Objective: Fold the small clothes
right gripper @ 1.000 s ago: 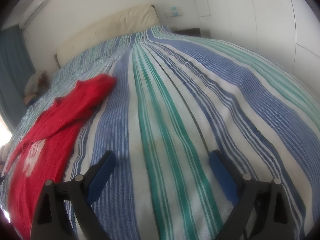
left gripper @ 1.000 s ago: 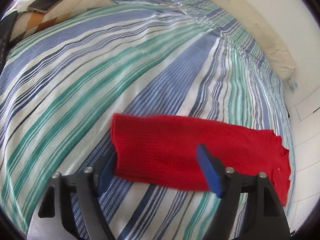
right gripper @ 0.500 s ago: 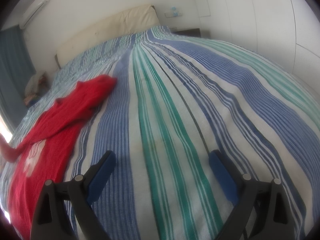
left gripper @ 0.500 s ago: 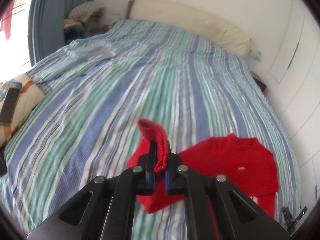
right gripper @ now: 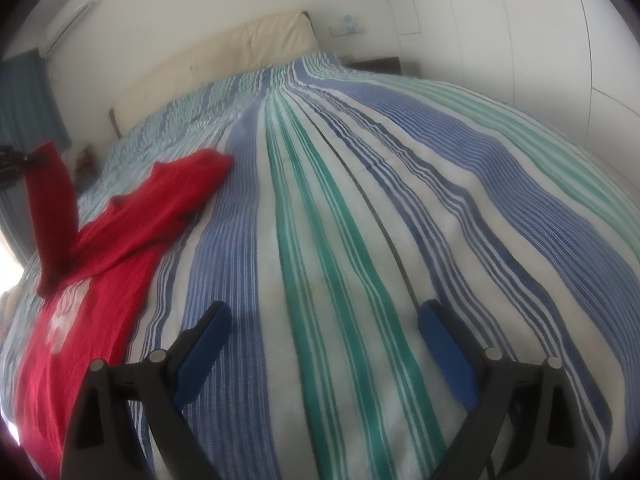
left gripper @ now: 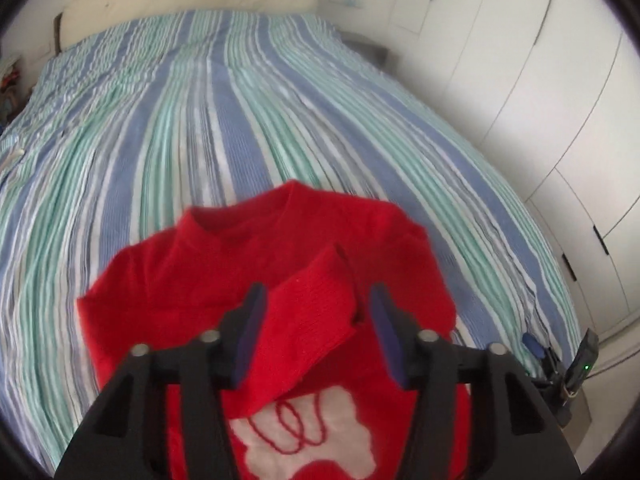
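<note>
Lying spread on the blue, green and white striped bedspread [left gripper: 248, 128], the small red knitted sweater [left gripper: 192, 276] had its round neckline toward the cream padded headboard [left gripper: 192, 4] and a white patch with red looping stitching [left gripper: 320, 436] on its chest. In the left wrist view the sweater's red sleeve [left gripper: 308, 320] crossed diagonally over the chest, its cuff end toward the far right shoulder. The left gripper [left gripper: 314, 324] hung directly over this sleeve. Its jaws had just been opening and stood apart, with the sleeve in the gap between the blue pads [left gripper: 250, 328]; the left pad lay close against the sleeve's edge, while a clear space showed beside the right pad, so nothing was clamped. The picture was somewhat blurred there, and whether the left pad truly touched the knit could not be told.

In the right wrist view the same sweater [right gripper: 108, 248] lay at the left side of the bedspread [right gripper: 360, 200], and the sleeve [right gripper: 52, 216] rose up from it toward a dark shape at the left edge. The right gripper [right gripper: 324, 344] was well apart from the garment, over bare striped cloth, its two blue-padded fingers [right gripper: 204, 344] spread wide with nothing between them.

White wardrobe doors [left gripper: 540, 92] ran along the right of the bed, and a white air-conditioning unit [right gripper: 72, 12] sat high on the wall above a teal curtain [right gripper: 28, 96].
</note>
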Action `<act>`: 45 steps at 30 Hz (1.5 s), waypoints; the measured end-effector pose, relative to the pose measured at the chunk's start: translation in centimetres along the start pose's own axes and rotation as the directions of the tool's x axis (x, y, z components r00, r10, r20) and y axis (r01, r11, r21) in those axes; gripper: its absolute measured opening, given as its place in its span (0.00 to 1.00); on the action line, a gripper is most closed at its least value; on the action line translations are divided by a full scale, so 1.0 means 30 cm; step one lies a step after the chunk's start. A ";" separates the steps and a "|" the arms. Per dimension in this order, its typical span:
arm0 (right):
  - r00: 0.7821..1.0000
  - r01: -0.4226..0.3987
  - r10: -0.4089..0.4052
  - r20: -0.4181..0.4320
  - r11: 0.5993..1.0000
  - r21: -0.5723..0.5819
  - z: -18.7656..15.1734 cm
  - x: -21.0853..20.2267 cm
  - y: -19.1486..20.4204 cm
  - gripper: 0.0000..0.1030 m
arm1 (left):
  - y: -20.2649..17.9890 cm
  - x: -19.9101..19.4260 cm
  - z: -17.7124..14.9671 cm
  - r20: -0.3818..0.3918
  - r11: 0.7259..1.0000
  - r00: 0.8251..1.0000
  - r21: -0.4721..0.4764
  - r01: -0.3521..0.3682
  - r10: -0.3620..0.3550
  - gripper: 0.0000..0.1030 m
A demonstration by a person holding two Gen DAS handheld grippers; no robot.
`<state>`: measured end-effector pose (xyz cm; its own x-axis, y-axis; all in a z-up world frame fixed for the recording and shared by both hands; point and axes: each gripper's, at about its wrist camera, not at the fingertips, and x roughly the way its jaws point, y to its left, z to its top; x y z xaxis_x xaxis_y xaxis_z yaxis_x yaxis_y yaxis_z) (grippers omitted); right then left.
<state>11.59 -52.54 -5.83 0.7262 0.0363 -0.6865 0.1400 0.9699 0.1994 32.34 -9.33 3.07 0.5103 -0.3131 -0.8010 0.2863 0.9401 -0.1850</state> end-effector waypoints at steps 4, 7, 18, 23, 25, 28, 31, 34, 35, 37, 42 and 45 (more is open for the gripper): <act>1.000 -0.003 0.003 0.002 1.000 0.001 -0.002 -0.002 -0.002 0.91 | 0.100 -0.061 -0.130 0.019 0.997 0.998 -0.050 0.054 -0.053 0.77; 1.000 -0.011 0.011 0.005 1.000 0.007 -0.001 0.002 -0.004 0.91 | 0.239 -0.137 -0.227 0.061 0.993 0.998 -0.117 -0.021 0.029 0.88; 1.000 -0.012 0.012 -0.022 1.000 -0.009 -0.001 0.018 0.004 0.96 | 0.718 -0.241 -0.636 0.011 0.862 0.897 -0.282 -0.422 0.443 0.90; 0.994 0.038 -0.045 -0.095 0.996 -0.083 0.013 0.068 0.049 1.00 | 0.813 -0.166 -0.757 -0.001 0.841 0.895 -0.341 -0.419 0.446 0.94; 0.990 0.065 -0.078 -0.115 0.991 -0.113 0.014 0.079 0.065 1.00 | 0.818 -0.158 -0.780 0.033 0.846 0.899 -0.357 -0.397 0.436 0.98; 0.986 0.081 -0.098 -0.134 0.988 -0.131 0.018 0.086 0.072 1.00 | 0.818 -0.164 -0.785 0.043 0.846 0.902 -0.366 -0.387 0.431 0.99; 0.974 0.104 -0.133 -0.182 0.981 -0.163 0.037 0.090 0.090 1.00 | 0.825 -0.180 -0.801 0.070 0.849 0.903 -0.378 -0.369 0.423 0.99; 0.968 0.082 -0.128 -0.214 0.974 -0.211 0.096 0.060 0.149 0.96 | 0.839 -0.184 -0.805 0.083 0.852 0.908 -0.389 -0.351 0.412 0.99; 0.977 0.051 -0.093 -0.194 0.976 -0.210 0.127 0.032 0.179 0.94 | 0.841 -0.184 -0.804 0.085 0.852 0.908 -0.390 -0.349 0.411 0.99; 0.989 -0.030 0.001 -0.150 0.982 -0.188 0.203 -0.025 0.251 0.95 | 0.843 -0.181 -0.803 0.086 0.851 0.907 -0.391 -0.351 0.413 0.99; 0.949 -0.276 0.263 -0.173 0.960 -0.055 0.386 -0.004 0.427 0.94 | 0.842 -0.179 -0.804 0.086 0.848 0.903 -0.391 -0.357 0.420 0.99; 0.912 -0.346 0.340 -0.229 0.938 0.014 0.414 0.109 0.513 0.80 | 0.841 -0.178 -0.803 0.084 0.846 0.901 -0.390 -0.363 0.425 0.99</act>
<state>24.49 -40.47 3.67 0.5559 0.4181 -0.7184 -0.1110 0.8939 0.4343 17.30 19.29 -11.04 0.6496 0.1061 -0.7528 -0.2588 0.9619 -0.0877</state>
